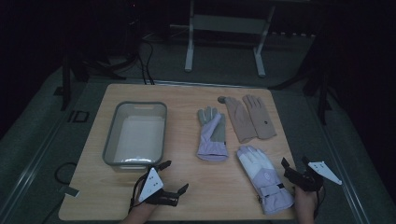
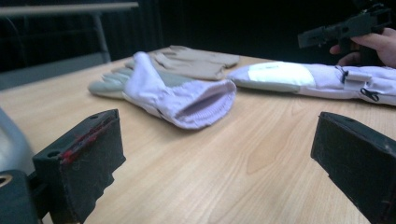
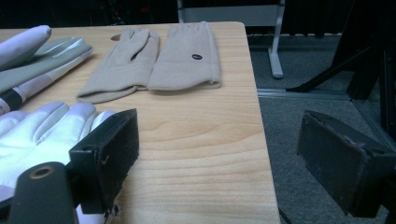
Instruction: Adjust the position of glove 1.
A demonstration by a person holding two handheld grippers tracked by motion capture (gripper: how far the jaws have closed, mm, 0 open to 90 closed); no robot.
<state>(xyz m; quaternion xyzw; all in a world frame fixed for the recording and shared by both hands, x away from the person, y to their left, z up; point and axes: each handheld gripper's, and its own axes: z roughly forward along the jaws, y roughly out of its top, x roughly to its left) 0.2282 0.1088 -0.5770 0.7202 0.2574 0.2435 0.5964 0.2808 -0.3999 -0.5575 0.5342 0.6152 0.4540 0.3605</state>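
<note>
A white and lilac ski glove lies at the table's near right corner, just beside the right gripper, whose jaws gape wide and hold nothing. A lilac and grey glove and two beige gloves lie beyond. The left gripper, wide open and empty, rests near a grey bin.
</note>
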